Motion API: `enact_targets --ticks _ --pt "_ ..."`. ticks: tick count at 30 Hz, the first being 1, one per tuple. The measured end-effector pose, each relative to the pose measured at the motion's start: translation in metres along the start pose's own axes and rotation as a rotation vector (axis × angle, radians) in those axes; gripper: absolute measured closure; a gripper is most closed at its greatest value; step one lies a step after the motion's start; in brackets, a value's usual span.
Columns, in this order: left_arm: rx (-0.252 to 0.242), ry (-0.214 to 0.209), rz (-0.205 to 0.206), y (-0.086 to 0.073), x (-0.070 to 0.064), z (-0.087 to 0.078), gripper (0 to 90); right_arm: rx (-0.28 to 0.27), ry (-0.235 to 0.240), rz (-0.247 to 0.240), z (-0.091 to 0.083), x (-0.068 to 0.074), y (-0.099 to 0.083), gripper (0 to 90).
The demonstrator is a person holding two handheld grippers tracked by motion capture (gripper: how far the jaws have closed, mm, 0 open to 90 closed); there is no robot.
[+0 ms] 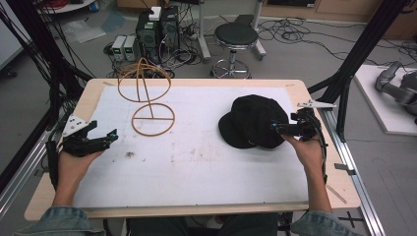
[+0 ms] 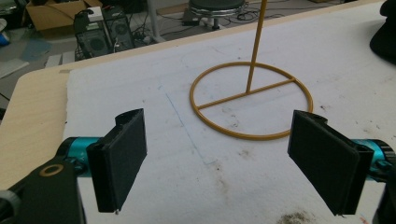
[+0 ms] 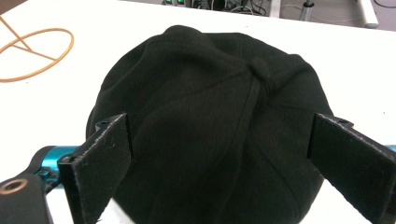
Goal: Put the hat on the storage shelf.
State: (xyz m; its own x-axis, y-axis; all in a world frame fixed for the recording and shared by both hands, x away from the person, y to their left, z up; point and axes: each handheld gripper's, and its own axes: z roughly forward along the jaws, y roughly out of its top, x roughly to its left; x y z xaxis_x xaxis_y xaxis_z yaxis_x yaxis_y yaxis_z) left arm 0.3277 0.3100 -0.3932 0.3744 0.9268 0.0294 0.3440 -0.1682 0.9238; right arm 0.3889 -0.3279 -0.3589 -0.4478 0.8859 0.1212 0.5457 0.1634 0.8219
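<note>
High view, worktop [image 1: 196, 172]: a pale wooden board with a white sheet over most of it, marked with a few dark smudges near the middle.
High view, wire stand [image 1: 150, 101]: a yellow-orange frame standing upright on the sheet, a flat ring base crossed by a bar, a post rising from it and looped wires on top; nothing hangs on it or sits inside the ring.
High view, black cap [image 1: 253, 122]: lies on the sheet well to the right of the wire stand, crown up, brim toward the near side.
High view, left gripper [image 1: 112, 135]: held in the person's left hand [image 1: 74, 160] left of the wire stand and nearer the person, jaws spread, pointing toward the stand's base, holding nothing.
High view, right gripper [image 1: 275, 129]: held in the right hand [image 1: 307, 150] at the far side of the cap from the wire stand, its tips at the cap's right edge.
High view, floor beyond the worktop: a black round stool [image 1: 236, 37], computer towers [image 1: 157, 29] and loose cables.
Left gripper view, left gripper [image 2: 219, 163]: jaws wide apart, with bare sheet between them.
Left gripper view, wire stand [image 2: 251, 100]: its ring base lies just ahead of the jaws, the post rising out of frame; the ring encloses only sheet.
Right gripper view, right gripper [image 3: 219, 163]: jaws wide, one on each side of the cap, not closed on it; whether the pads touch the fabric I cannot tell.
Right gripper view, black cap [image 3: 210, 126]: crown with its top button faces the camera; the wire stand's ring shows at the upper left, well apart.
</note>
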Motion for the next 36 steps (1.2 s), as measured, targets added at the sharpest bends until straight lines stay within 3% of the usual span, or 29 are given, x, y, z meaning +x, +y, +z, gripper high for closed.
enact_targets --ticks 7,17,18,21,28,31,34,36 --pt "0.003 0.000 0.000 0.000 0.001 0.000 20.0 -0.048 -0.010 0.013 0.008 -0.003 0.011 6.5" --pt "-0.004 -0.006 0.001 0.000 0.000 0.000 20.0 -0.142 -0.016 0.103 0.030 -0.009 0.014 6.5" --pt "-0.003 -0.006 0.001 0.000 0.000 -0.001 20.0 -0.172 -0.019 0.130 0.034 -0.011 0.014 6.5" --pt "-0.005 -0.005 0.002 0.001 0.001 -0.001 20.1 -0.190 -0.027 0.141 0.038 -0.013 0.014 6.5" --pt "-0.005 -0.008 0.002 0.001 0.001 -0.001 20.1 -0.179 -0.036 0.184 0.051 -0.019 0.012 6.4" --pt "-0.004 -0.012 0.002 0.001 0.001 -0.001 20.2 -0.174 -0.019 0.189 0.056 -0.020 0.011 6.4" --pt "-0.010 -0.014 0.000 0.001 0.001 -0.002 20.3 -0.171 0.012 0.240 0.063 -0.023 0.008 6.4" --pt "-0.011 -0.013 0.001 0.001 0.002 -0.003 20.3 -0.169 0.013 0.242 0.065 -0.023 0.008 6.5"
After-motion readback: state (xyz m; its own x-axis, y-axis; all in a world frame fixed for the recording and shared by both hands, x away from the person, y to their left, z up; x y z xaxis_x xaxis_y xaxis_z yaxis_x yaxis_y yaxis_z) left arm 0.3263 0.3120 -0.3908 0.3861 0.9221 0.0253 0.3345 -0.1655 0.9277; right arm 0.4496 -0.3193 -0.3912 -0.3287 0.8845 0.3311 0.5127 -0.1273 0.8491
